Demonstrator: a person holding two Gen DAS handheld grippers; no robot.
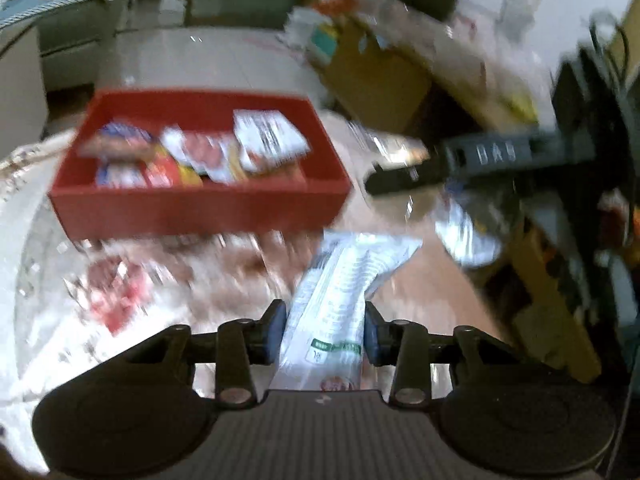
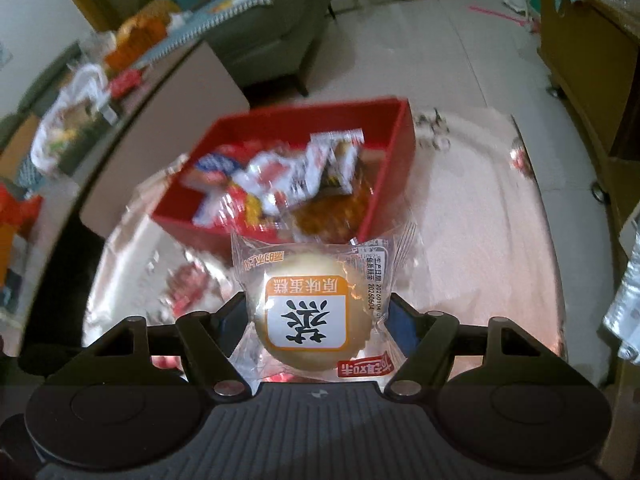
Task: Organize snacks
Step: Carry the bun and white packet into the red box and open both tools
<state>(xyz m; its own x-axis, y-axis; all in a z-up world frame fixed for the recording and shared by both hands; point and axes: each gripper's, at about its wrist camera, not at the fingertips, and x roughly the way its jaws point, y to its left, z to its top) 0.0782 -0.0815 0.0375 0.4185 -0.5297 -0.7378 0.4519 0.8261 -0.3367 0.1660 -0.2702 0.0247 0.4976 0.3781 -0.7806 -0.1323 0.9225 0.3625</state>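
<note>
A red box (image 1: 192,210) holding several snack packets stands on the round table ahead; it also shows in the right wrist view (image 2: 396,168). My left gripper (image 1: 325,330) is shut on a long white snack packet (image 1: 340,292) and holds it above the table, to the near right of the box. My right gripper (image 2: 318,320) is shut on a clear-wrapped round cake (image 2: 312,312) with an orange-and-white label, just before the box's near wall. The right gripper also appears in the left wrist view (image 1: 404,172), carrying its packet to the right of the box.
The table wears a shiny patterned cover (image 2: 472,240). A loose red packet (image 1: 116,300) lies on it near the left. A grey sofa (image 2: 264,36), a cluttered side surface (image 2: 80,100) and cardboard boxes (image 1: 376,72) surround the table.
</note>
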